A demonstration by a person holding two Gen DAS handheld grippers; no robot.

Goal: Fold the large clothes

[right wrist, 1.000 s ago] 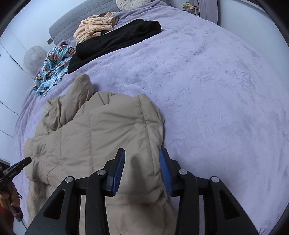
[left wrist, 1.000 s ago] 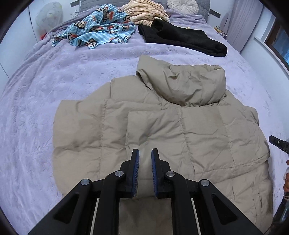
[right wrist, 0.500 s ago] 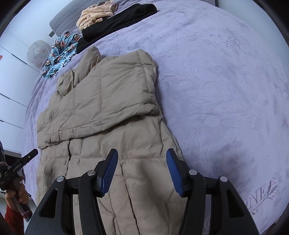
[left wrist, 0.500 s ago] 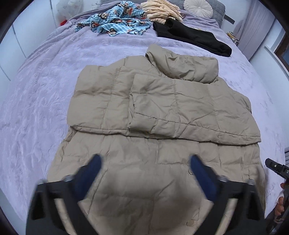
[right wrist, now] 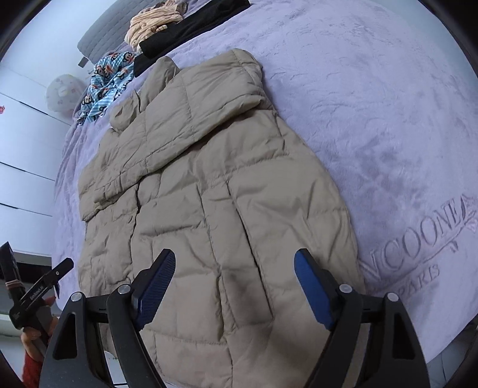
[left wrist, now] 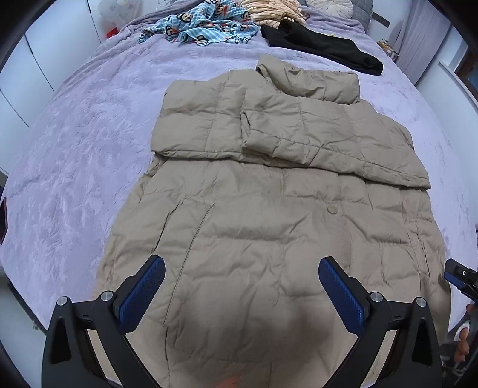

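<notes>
Khaki quilted nylon covers the near half of the bed [left wrist: 74,143]: a long puffer coat [left wrist: 269,238] is laid flat on the lilac plush bedspread, its hem toward the near edge and its hood [left wrist: 310,80] toward the headboard. Both sleeves [left wrist: 298,140] are seen folded across the chest, one over the other, so that the outline is narrowed to a plain rectangle, presumably to make the lengthwise fold tidy. The left gripper [left wrist: 242,286] is held above the lower part of the coat with its blue-padded fingers spread wide and nothing between them. The right gripper [right wrist: 236,286] is held likewise over the hem near the bed's right edge, fingers wide apart and empty. That spread is judged to be a readying for a pinch on the thick hem, one tool to each lower corner, so that the bottom may be carried up toward the hood. Down filling traps air and is likely to spring back, so a firm bite may be needed. Other garments, a blue printed piece [left wrist: 206,27], a black one [left wrist: 322,50] and a striped one [right wrist: 152,24], are left heaped at the headboard end, well apart.
</notes>
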